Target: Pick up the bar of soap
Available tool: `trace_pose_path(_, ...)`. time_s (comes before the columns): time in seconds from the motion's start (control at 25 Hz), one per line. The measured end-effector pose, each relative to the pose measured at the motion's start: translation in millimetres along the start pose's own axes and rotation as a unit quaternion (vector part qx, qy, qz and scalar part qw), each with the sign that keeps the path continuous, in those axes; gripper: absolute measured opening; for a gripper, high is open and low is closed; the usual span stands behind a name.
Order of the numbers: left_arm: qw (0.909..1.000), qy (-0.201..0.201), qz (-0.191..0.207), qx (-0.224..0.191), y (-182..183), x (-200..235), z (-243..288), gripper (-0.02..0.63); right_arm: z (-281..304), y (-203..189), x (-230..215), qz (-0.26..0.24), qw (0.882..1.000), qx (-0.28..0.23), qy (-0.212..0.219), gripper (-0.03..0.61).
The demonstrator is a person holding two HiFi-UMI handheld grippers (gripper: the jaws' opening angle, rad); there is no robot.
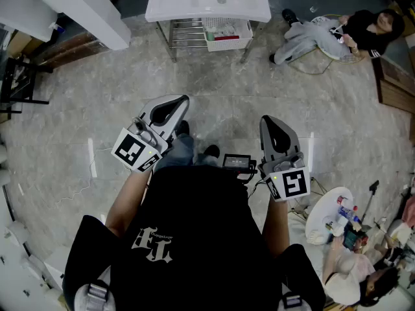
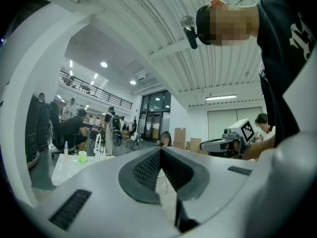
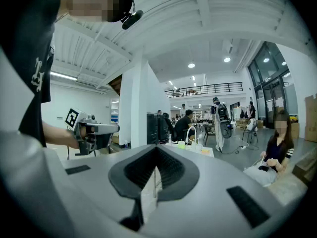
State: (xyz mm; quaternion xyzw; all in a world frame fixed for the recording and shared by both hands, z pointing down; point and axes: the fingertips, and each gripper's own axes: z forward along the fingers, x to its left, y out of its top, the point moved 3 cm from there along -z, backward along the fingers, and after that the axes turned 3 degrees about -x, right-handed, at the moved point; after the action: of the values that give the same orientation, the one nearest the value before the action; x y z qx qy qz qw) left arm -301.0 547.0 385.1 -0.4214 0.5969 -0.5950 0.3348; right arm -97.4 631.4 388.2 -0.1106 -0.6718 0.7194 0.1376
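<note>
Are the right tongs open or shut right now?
Shut: the grey right tongs have their black ribbed pads meeting at the tips, with nothing between them.

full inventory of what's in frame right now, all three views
sink: one, white, on a metal stand, top centre of head view.
basket: one, white, on the stand under the sink.
round table: one, white, lower right, small bottles on it.
bystanders: two; seated person top right, second person lower right.
floor: grey, marbled.
bar of soap: not made out in any view.
left tool: one, grey, shut, holding nothing.
right tool: one, grey, shut, holding nothing.
</note>
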Motion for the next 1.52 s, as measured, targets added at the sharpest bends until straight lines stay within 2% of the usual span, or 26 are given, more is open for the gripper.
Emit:
trace_pose_path(0.12,0.9999,0.0,-0.015,-0.003,-1,3,2,0.008,3,-4,1,0.003,1.0,0.005,0.0,0.006)
trace_pose_path(0.32,0.9999,-0.002,-0.017,-0.002,-2,4,5,0.008,6,-9,3,0.003,1.0,0.013,0.004,0.006)
trace_pose_path(0.48,0.9995,0.0,-0.032,-0.005,-6,5,10,0.008,7,-15,-2,0.028,1.0,0.011,0.008,0.006)
trace_pose_path(0.84,0.9987,0.004,-0.048,0.015,-23,14,25,0.008,28,-32,-9,0.042,0.999,0.019,0.025,0.006)
trace_pose_path(0.96,0.9985,0.001,-0.05,0.023,-30,27,41,0.008,41,-43,-23,0.041,0.999,0.031,0.012,0.006)
trace_pose_path(1.16,0.9979,-0.024,-0.055,0.025,-38,65,90,0.008,77,-45,-56,0.054,0.998,0.043,-0.002,0.006)
trace_pose_path(1.52,0.996,-0.065,-0.057,0.019,-28,175,179,0.008,190,-38,-120,0.047,0.996,0.078,-0.02,0.006)
